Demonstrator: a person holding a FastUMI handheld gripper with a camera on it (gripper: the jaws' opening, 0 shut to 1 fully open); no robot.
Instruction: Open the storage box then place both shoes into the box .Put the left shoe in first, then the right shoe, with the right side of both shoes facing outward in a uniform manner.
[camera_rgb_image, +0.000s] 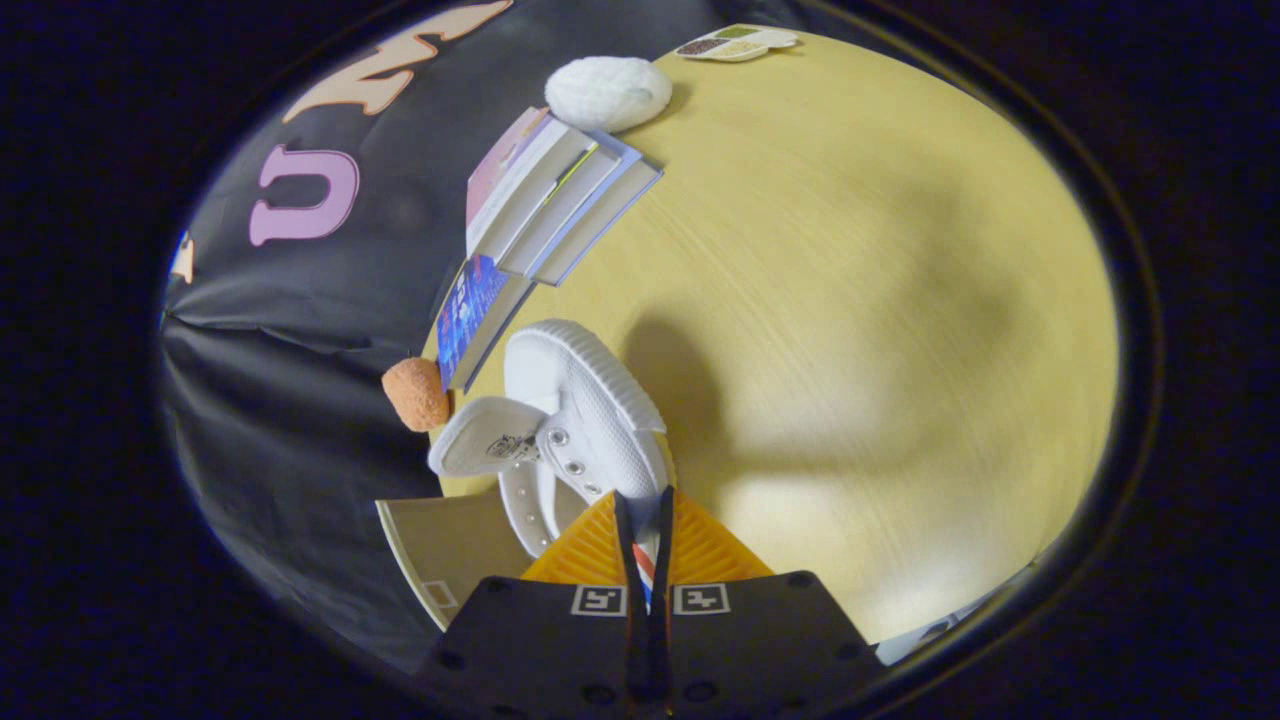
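Tongs (645, 525) clamped narrow on heel of white shoe (575, 415), red-blue heel strip pinched between orange fingers (700, 550). Shoe held above tabletop (850, 300), toe pointing away, beside cardboard flap (440, 560). Stacked books (550, 195), white pad (608, 92), orange sponge (416, 394) beyond.

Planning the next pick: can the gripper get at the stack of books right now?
Probably not yet. The gripper is shut on the white shoe, which hangs between it and the stack of books beyond. It would need to set the shoe down first.
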